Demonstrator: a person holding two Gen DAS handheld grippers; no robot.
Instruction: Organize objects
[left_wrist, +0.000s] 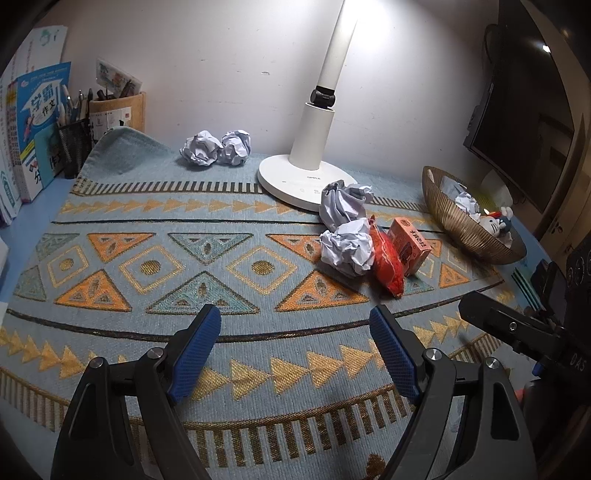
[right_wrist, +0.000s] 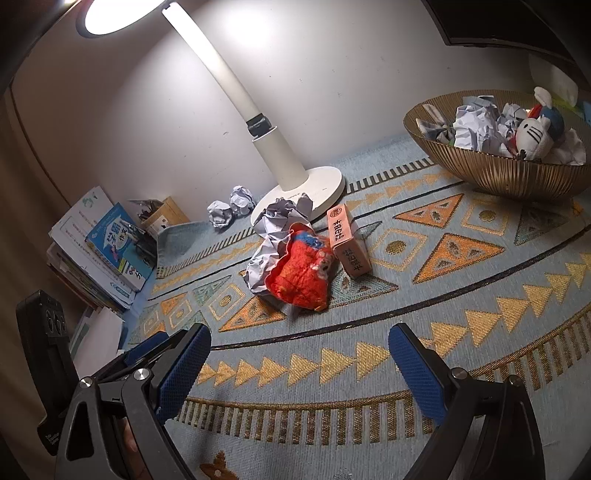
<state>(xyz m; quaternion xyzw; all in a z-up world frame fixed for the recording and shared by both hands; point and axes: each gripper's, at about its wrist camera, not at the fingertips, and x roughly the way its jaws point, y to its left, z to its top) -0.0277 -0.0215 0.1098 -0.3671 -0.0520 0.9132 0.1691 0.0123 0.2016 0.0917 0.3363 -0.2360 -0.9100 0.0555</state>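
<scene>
A red snack bag (left_wrist: 388, 258) (right_wrist: 303, 266), a pink box (left_wrist: 410, 245) (right_wrist: 349, 240) and crumpled paper balls (left_wrist: 345, 247) (right_wrist: 266, 254) lie together on the patterned cloth near the lamp base. Two more paper balls (left_wrist: 216, 147) (right_wrist: 231, 208) lie by the wall. A gold bowl (left_wrist: 454, 225) (right_wrist: 491, 173) holds paper balls and a cat plush (left_wrist: 496, 221) (right_wrist: 535, 134). My left gripper (left_wrist: 295, 347) is open and empty above the cloth, short of the pile. My right gripper (right_wrist: 299, 369) is open and empty, also short of the pile.
A white desk lamp (left_wrist: 306, 177) (right_wrist: 295, 192) stands at the back. Books (left_wrist: 37, 122) (right_wrist: 110, 251) and pen holders (left_wrist: 75, 144) (right_wrist: 159, 214) stand at the left. A dark monitor (left_wrist: 517, 129) is at the right.
</scene>
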